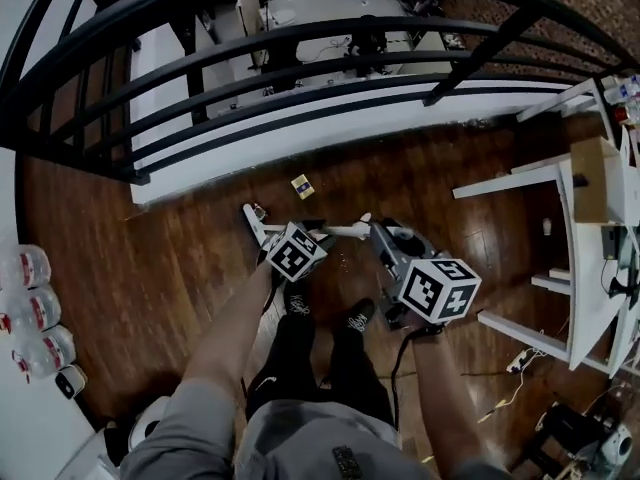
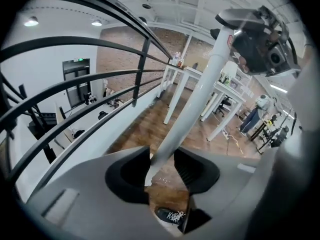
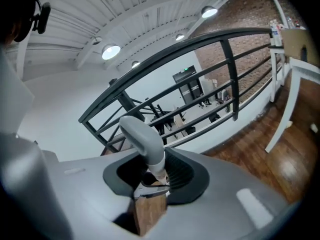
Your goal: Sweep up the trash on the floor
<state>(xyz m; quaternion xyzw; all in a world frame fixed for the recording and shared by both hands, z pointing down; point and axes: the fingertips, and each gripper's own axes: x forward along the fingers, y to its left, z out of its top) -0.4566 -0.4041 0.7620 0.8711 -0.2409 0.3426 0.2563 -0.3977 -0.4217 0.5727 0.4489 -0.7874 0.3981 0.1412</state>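
Observation:
I stand on a dark wooden floor (image 1: 180, 258). A white broom handle (image 1: 335, 231) runs level between both grippers. My left gripper (image 1: 285, 236) is shut on this handle (image 2: 190, 119), which passes between its jaws and rises toward the right gripper (image 2: 260, 39). My right gripper (image 1: 392, 246) is shut on the handle just below its grey end grip (image 3: 142, 134). A small yellow scrap of trash (image 1: 302, 185) lies on the floor ahead, near the white ledge. Pale specks (image 2: 162, 176) dot the floor under the left jaws. The broom head is hidden.
A black railing (image 1: 300, 78) on a white ledge (image 1: 330, 133) bounds the floor ahead. White tables (image 1: 580, 298) with a cardboard box (image 1: 597, 178) stand at right, with cables (image 1: 520, 360) beneath. Water bottles (image 1: 25, 268) line the left wall. My shoes (image 1: 358, 318) are below the grippers.

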